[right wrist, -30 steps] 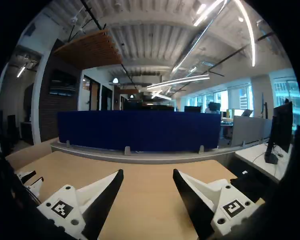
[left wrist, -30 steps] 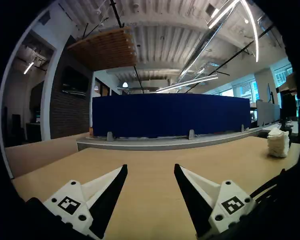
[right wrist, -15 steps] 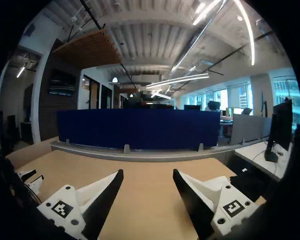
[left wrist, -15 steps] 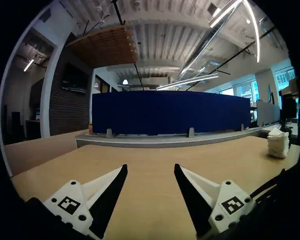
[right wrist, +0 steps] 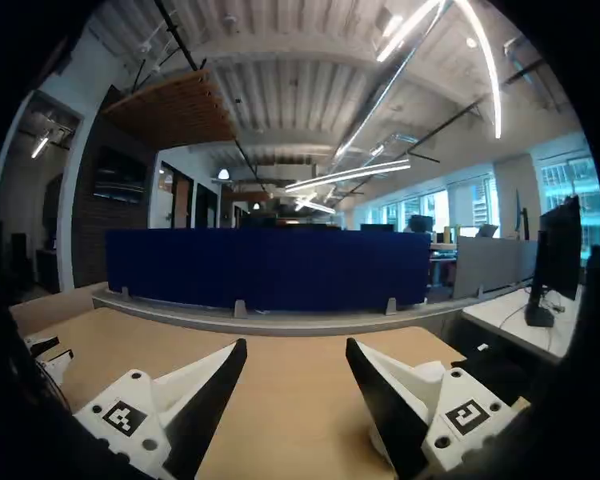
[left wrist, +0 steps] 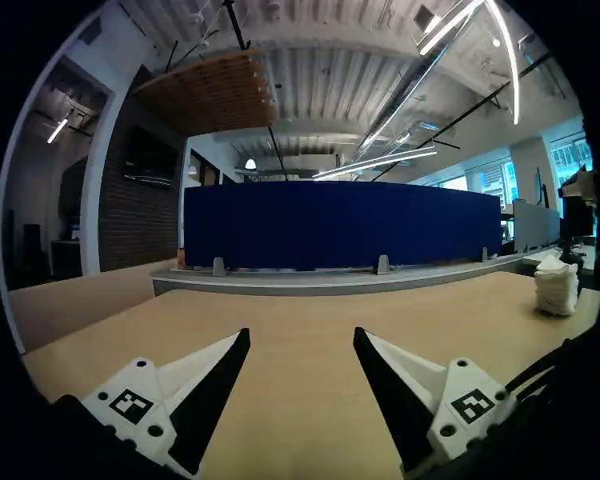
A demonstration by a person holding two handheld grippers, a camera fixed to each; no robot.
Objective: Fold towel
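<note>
Left gripper (left wrist: 301,331): jaws parted wide, nothing between them. The two fingers (left wrist: 208,380) taper to points that aim forward and slightly inward, each white outside and black on its inner face, with a square marker (left wrist: 132,406) near its base. The gripper is held low and roughly level.

Right gripper (right wrist: 296,342): same form, jaws likewise spread and gripping nothing, its fingers (right wrist: 384,392) level and directed forward. In the right gripper view, part of the left gripper shows at the far left edge.

Two tools (left wrist: 301,330) (right wrist: 296,342), one towel stack (left wrist: 556,286), one table (left wrist: 316,308).
</note>
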